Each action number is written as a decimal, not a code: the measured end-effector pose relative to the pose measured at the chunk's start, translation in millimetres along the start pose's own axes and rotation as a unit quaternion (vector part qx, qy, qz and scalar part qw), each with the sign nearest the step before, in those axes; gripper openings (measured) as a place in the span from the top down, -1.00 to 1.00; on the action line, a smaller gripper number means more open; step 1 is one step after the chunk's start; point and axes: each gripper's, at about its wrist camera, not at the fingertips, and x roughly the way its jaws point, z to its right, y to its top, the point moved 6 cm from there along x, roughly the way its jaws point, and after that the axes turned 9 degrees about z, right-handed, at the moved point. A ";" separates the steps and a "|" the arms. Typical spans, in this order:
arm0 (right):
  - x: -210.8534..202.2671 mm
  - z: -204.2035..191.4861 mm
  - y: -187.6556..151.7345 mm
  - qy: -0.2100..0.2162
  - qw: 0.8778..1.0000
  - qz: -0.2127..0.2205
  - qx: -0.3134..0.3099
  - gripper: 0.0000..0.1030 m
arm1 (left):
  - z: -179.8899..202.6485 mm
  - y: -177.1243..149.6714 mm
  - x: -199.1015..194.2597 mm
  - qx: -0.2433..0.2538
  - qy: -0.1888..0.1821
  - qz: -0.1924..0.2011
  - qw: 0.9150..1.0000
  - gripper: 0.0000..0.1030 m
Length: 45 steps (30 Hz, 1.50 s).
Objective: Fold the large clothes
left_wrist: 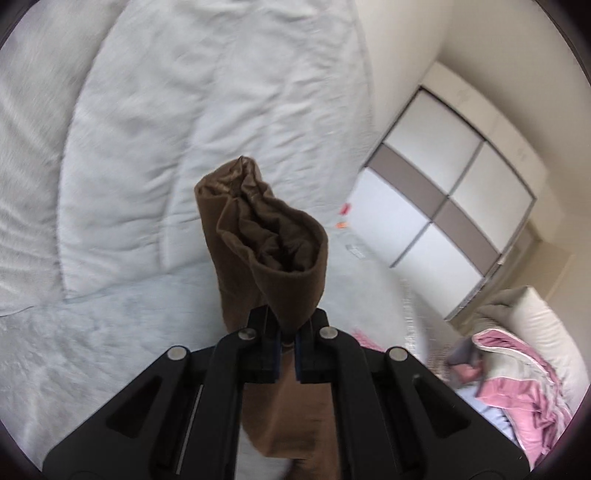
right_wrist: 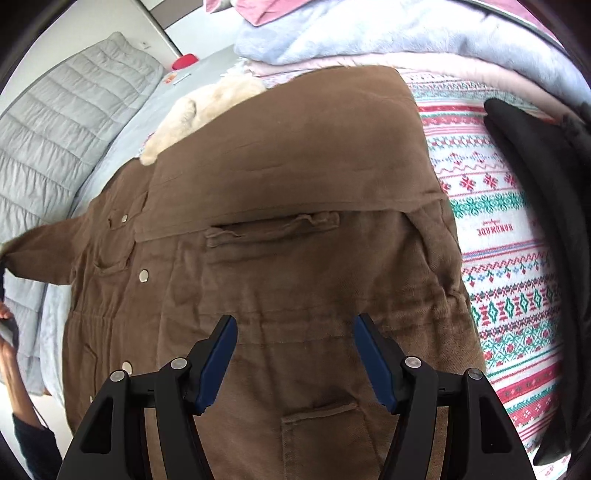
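A brown jacket [right_wrist: 288, 229] with snap buttons and a cream fleece collar [right_wrist: 199, 110] lies spread on the bed. My right gripper [right_wrist: 295, 332] hovers just above its lower front, jaws open with only flat cloth beneath them. One sleeve [right_wrist: 37, 251] is drawn out toward the left edge of the right wrist view. In the left wrist view my left gripper [left_wrist: 288, 332] is shut on that brown sleeve's cuff [left_wrist: 273, 236], lifted above the bed, and the cuff's open end stands up past the fingertips.
A red-and-green patterned blanket [right_wrist: 498, 229] lies right of the jacket, with a black garment [right_wrist: 535, 184] beyond it. A grey quilt [right_wrist: 66, 122] and pale blue fleece [right_wrist: 369, 33] border the bed. A person's hand [right_wrist: 7, 332] shows at left. A wardrobe [left_wrist: 443, 192] and pink bedding [left_wrist: 517, 387] sit on the right.
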 end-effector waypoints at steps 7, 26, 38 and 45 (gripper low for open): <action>-9.4 10.7 5.0 0.014 1.000 0.004 0.024 -0.29 | 91.8 -12.7 -10.1 0.035 -0.069 -0.004 0.997 0.89; -21.2 58.9 7.3 0.009 0.999 0.005 0.048 -0.29 | 332.2 -256.9 -52.8 0.198 -0.212 -0.158 0.944 0.88; -33.4 89.4 10.5 -0.032 0.998 0.018 0.047 -0.29 | 323.3 -426.0 -33.8 0.319 -0.117 -0.316 0.886 0.73; -34.0 89.0 10.0 -0.032 0.998 0.016 0.044 -0.29 | 309.7 -447.2 -32.5 0.320 -0.112 -0.400 0.852 0.47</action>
